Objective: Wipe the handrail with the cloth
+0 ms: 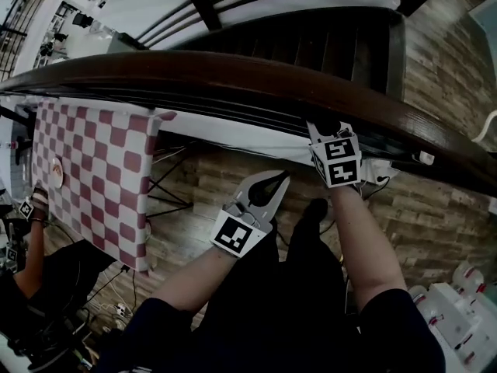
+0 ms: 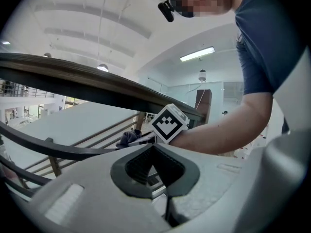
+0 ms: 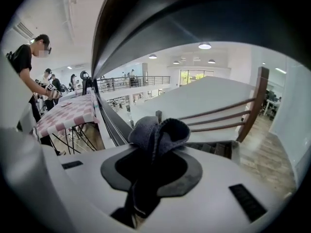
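Note:
The dark brown wooden handrail [image 1: 194, 76] crosses the head view from left to right. My right gripper [image 1: 323, 127] reaches up under its near edge, shut on a dark grey-blue cloth [image 3: 156, 131] that bunches out beyond the jaws. In the right gripper view the handrail [image 3: 160, 18] arches close overhead. My left gripper [image 1: 276, 183] hangs lower and to the left, a little away from the rail, shut with nothing between its jaws. In the left gripper view the cloth [image 2: 127, 139] shows beside the right gripper's marker cube [image 2: 169, 123], below the handrail [image 2: 97, 89].
A red-and-white checkered table [image 1: 93, 162] stands at the left below the rail, with a seated person [image 1: 27, 270] beside it. Dark stair steps [image 1: 311, 45] descend beyond the rail. White containers [image 1: 458, 305] sit on the wooden floor at the lower right.

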Demonstrator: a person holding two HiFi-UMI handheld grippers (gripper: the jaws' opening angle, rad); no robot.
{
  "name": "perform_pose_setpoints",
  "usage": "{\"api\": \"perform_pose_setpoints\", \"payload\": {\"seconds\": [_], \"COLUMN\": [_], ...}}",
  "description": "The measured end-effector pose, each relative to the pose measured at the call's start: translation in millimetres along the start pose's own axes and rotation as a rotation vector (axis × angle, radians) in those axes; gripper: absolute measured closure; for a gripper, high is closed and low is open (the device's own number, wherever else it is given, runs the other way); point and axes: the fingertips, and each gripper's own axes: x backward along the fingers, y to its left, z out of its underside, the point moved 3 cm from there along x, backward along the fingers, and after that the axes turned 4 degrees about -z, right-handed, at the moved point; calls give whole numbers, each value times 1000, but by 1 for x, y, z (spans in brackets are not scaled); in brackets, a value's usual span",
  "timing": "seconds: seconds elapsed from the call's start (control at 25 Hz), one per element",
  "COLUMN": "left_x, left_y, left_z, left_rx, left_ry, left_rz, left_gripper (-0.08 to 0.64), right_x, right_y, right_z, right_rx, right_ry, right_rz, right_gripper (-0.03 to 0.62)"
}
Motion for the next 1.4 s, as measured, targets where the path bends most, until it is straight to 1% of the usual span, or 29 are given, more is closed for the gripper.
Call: {"api": "perform_pose_setpoints", "payload": {"seconds": [0.2,0.4,0.6,0.8,0.88,0.96,1.08,1.16,1.24,1.4], "left_x": [-43,-77,-104,-124,-126,-119,-95,-76,-70,-62], "left_y": [-60,-107,-149,-178,-187,-198,-204,-202,-197,-187], "left_z": [-21,-37,-43,-55,-63,-77,-107,-124,-136,-157], "left_rx": [-45,-83,-116,-149,-175,-188,-211,-208,-207,-245], "left_ry": [-2,6,25,25,22,6,-19,-36,-59,-94], "left_rz": [82,153,206,244,261,278,284,282,275,260], "left_gripper": [565,563,565,565,564,565,564,564,565,564], "right_x": [66,121,163,188,195,206,227,238,242,248], "right_y": [-78,-140,-180,-205,-205,-192,-154,-125,-110,-77], "right_z": [49,89,121,140,143,144,137,128,119,94], "right_rx": [-50,-129,-180,-202,-222,-241,-246,-246,-234,-176], "right_ry": [37,47,46,63,62,58,67,68,57,39], "right_rz": [97,192,248,274,258,222,169,137,101,13], "right_gripper": [500,500,500,500,500,500,500,500,500,500]}}
